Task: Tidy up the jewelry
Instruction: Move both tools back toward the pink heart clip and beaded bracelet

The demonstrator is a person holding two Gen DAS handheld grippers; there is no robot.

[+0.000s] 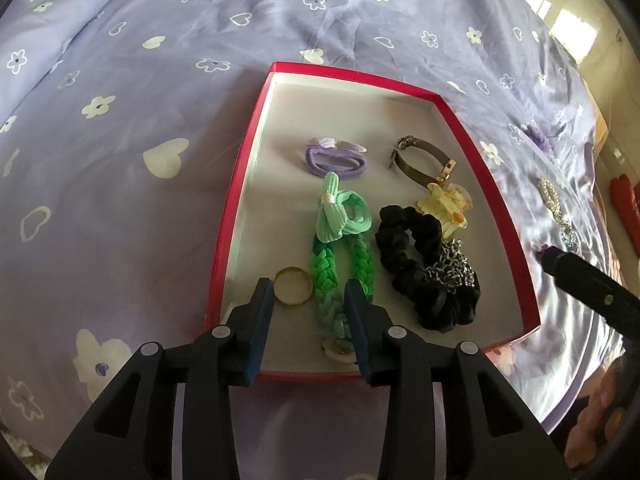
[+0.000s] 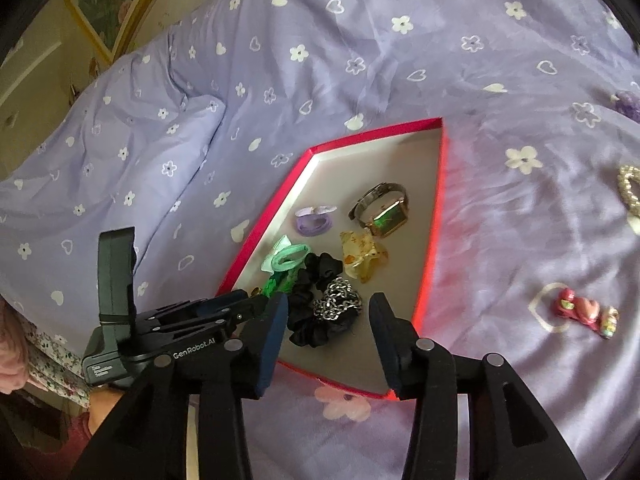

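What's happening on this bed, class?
A person with a claw in each hand is sorting jewelry into a red box on a purple bedspread. The left claw hangs open over the box's near end, by a gold ring and a green braid. The right claw is open above a chain lying on a black scrunchie. Pearls and a red clip lie outside.
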